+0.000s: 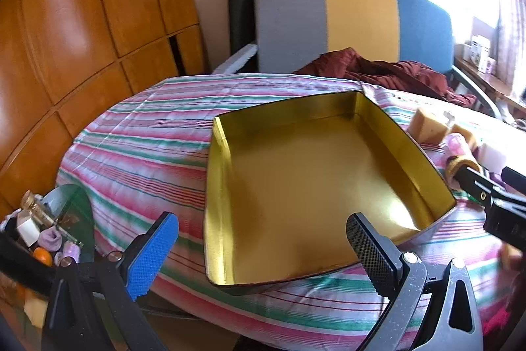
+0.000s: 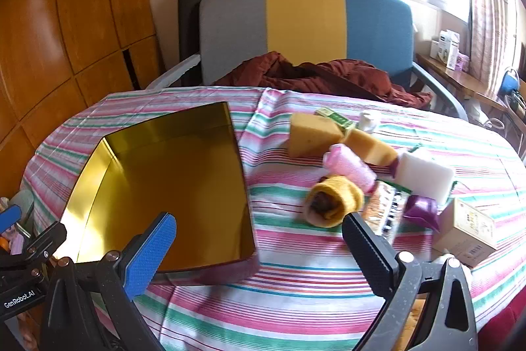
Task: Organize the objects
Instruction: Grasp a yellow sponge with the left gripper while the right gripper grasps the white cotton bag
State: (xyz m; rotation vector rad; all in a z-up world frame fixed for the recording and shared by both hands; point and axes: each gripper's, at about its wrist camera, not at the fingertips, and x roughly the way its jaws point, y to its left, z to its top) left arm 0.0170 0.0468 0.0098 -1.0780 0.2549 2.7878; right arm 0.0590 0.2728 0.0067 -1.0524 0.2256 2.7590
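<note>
The tin (image 2: 171, 186) lies open and empty on the left of the striped surface (image 2: 296, 285). The things to be sorted sit in a loose heap to its right, near the middle of the cloth.

Both tools are spread wide and hold nothing. The left tool (image 1: 263, 252) hangs over the tin's near edge. The right tool (image 2: 259, 255) hangs above the cloth between the tin and the heap, with the yellow sock (image 2: 333, 199) just beyond its right finger.

The sock is rolled, soft and light. It should squash under the pads, so a grip across the middle of the roll looks safest; a pinch at the open end could unroll it. The two sponges (image 2: 312, 134) behind it are also light and springy, and should take a firm squeeze across their flat faces. The pink roll (image 2: 350, 166) is round and may turn away if pressed off-centre. The white block (image 2: 424, 176) and the box (image 2: 466, 232) to the far right look stiffer; their straight sides offer parallel faces. The crinkly packet (image 2: 384, 213) lies flat under the others and looks slippery, so an edge hold seems likeliest.
</note>
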